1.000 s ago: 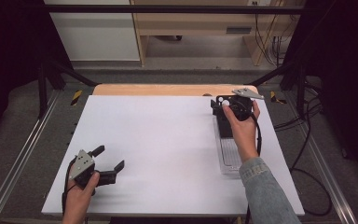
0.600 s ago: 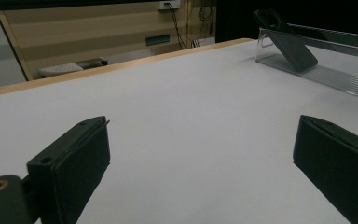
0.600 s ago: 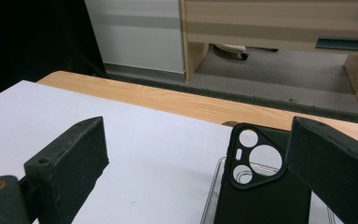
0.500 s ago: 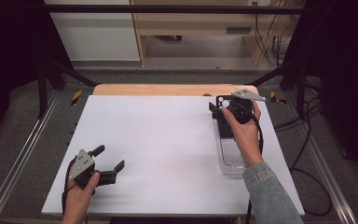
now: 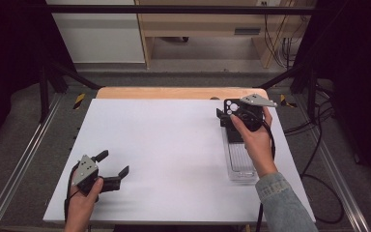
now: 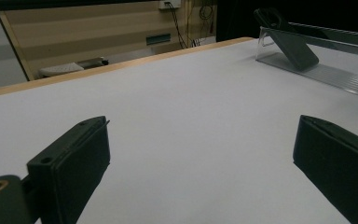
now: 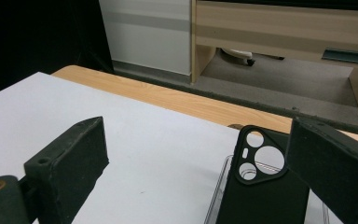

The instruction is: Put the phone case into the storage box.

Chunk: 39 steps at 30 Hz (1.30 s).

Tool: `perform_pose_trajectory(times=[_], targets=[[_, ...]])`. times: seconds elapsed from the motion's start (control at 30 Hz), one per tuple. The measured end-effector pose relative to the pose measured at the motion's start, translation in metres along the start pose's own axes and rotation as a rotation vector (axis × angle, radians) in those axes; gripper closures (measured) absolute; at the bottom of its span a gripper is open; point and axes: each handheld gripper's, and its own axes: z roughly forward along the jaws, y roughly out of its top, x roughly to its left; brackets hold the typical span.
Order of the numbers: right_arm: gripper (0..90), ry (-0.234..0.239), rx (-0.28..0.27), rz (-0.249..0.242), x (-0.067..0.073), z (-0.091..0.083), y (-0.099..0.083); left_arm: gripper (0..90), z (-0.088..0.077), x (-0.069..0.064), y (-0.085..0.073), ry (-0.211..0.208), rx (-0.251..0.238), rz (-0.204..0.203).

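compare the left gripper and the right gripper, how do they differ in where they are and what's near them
The left gripper sits low at the table's near-left corner over bare white surface; the right gripper is at the far right, over the black phone case on the clear tray. Both are open and hold nothing.

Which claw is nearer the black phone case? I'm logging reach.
Right. The right claw hovers open at the black phone case; the left claw sits far across the table.

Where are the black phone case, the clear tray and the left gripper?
black phone case point(image 7: 261, 196), right gripper view, on its back.
clear tray point(image 5: 241, 166), high view, on its ribbed floor.
left gripper point(image 5: 112, 164), high view, between its fingertips.
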Motion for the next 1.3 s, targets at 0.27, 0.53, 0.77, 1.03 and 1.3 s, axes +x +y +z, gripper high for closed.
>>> perform_pose_trajectory(times=[0.27,0.53,0.77,1.03,1.3], targets=[[5.7,-0.007,-0.015,-0.003,-0.003,-0.012,0.004,3.9,0.000,0.000,0.000,0.001,-0.001,0.000],[5.7,-0.011,-0.050,0.009,-0.008,-0.028,0.009,3.9,-0.001,0.001,0.000,0.003,-0.001,0.002],[2.5,-0.011,-0.103,0.034,-0.015,-0.043,0.012,3.9,-0.001,0.001,0.000,0.004,-0.002,0.000],[2.4,-0.009,-0.123,0.032,-0.020,-0.055,0.013,3.9,-0.002,0.002,0.000,0.006,-0.004,-0.006],[2.8,-0.029,-0.125,0.013,-0.026,-0.061,0.011,3.8,-0.002,0.003,0.000,0.009,-0.005,-0.008]])
